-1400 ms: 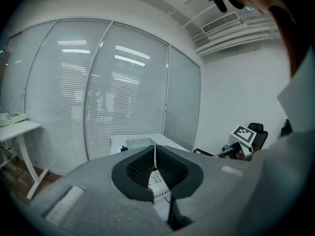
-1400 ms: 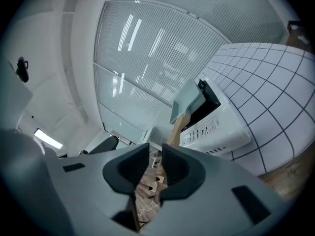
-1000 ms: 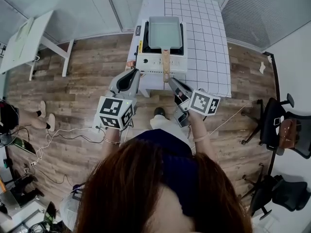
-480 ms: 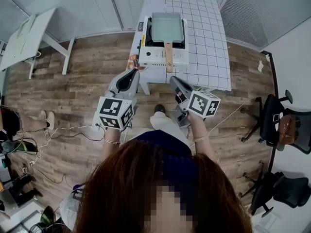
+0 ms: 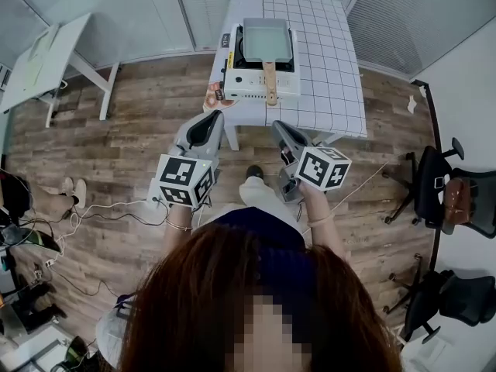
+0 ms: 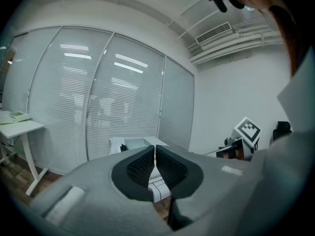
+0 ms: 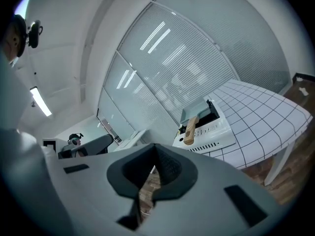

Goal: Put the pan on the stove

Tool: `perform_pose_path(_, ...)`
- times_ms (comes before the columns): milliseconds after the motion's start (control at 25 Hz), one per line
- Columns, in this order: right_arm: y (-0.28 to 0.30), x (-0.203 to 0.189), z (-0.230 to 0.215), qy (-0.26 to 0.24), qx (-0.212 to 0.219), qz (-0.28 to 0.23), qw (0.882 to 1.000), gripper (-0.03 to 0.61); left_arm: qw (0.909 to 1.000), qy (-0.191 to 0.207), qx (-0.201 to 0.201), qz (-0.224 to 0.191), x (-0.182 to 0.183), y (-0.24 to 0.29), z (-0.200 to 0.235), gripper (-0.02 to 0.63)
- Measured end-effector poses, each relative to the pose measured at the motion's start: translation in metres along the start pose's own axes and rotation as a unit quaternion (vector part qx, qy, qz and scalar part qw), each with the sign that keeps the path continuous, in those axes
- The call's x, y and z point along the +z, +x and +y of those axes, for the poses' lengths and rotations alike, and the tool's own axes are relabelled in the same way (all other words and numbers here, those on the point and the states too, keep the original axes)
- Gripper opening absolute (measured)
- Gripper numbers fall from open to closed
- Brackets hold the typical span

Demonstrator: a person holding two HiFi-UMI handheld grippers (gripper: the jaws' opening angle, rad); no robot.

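- Pan [image 5: 266, 39] status?
- Sits flat on the stove [image 5: 252, 90], at the far end of the tiled table [image 5: 329, 91]. Its wooden handle [image 5: 270, 84] points back toward the person. Nothing's touching it.
- Grippers?
- Both empty. Left gripper [image 5: 210, 117]: jaws pressed together, nothing btwn them, and only the table and pan show far beyond the tips. Right gripper [image 5: 276, 126]: jaws together too, no object in them. Its own view has the pan & stove well ahead, out of reach.
- So what's just changed?
- Right one is clear of the handle now, and the person has backed off from the table. Both tools hang over the wood floor [image 5: 132, 130], near the body. I read that as placement done. The pan is where the task wants it, so prob nothing's left but the retreat.
- Vs a sec ago?
- Then the right gripper's tip was just short of the handle end, and the stove sat big and close in the head view. Now there's open floor btwn both grippers and the table edge, and the stove looks smaller and higher in frame. Left gripper keeps about the same pose next to the right one. The pan hasn't shifted on the stove afaict: same spot on the burner, handle at the same angle.
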State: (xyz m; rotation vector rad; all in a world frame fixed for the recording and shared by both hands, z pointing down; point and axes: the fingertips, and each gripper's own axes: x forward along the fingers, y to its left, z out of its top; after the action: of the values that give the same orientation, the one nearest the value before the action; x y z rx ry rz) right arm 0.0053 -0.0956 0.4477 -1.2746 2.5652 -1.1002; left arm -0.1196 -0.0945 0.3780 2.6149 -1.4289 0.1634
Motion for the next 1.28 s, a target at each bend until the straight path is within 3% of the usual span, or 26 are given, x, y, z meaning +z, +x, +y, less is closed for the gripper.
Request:
perform_pose_path(560, -0.027, -0.019, 0.035, -0.054, -0.020, -0.014, 0.998, 0.009, 0.9999, 0.002, -0.011, -0.010, -0.006, -0.046, -0.019, 0.020)
perform_pose_path(1280, -0.071, -0.026, 0.076, -0.151, -0.060, -0.049, 0.985, 0.009, 0.9993, 0.002, -0.022, -0.031, -0.004, -0.085, -0.052, 0.018)
